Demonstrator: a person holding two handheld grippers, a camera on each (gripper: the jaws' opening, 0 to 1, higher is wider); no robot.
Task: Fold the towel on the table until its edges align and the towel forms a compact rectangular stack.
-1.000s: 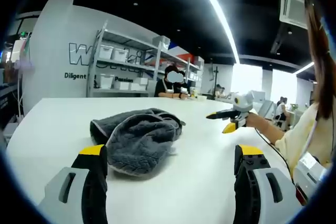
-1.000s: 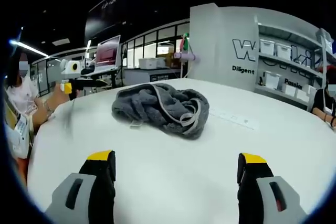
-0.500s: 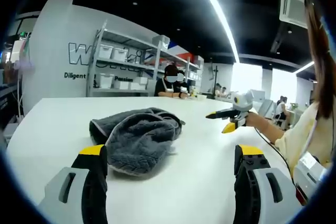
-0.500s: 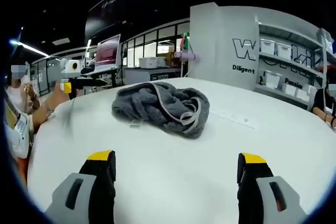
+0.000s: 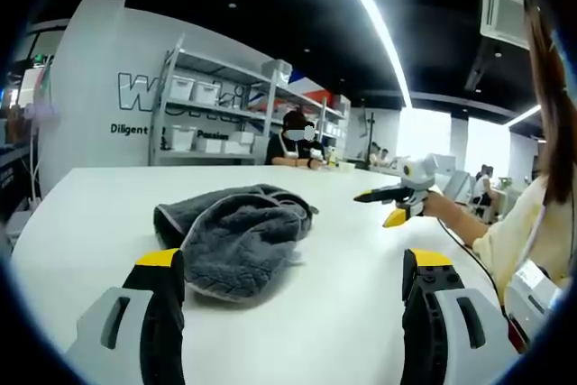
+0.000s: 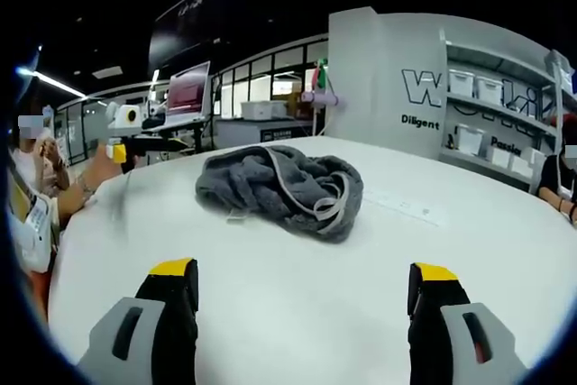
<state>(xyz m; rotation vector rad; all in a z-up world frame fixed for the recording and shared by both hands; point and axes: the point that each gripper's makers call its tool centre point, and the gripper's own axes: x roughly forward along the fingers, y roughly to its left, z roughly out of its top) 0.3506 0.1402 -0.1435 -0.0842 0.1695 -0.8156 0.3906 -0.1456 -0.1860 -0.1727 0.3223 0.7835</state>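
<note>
Nothing much had moved since the earlier frames: the towel (image 5: 236, 239) lay crumpled mid-table (image 6: 487, 250), both the left gripper (image 5: 293, 279) and the right gripper (image 6: 305, 288) spread and empty short of it, unfolding likely next, needing corners found.

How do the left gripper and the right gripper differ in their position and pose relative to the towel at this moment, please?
The left gripper sits close to the crumpled grey towel, which lies just beyond its left finger; the right gripper has bare table between its fingers and the towel. From the left gripper view, the right gripper appears held off to the side, away from the towel. Both are open, empty, and not touching the towel.
</note>
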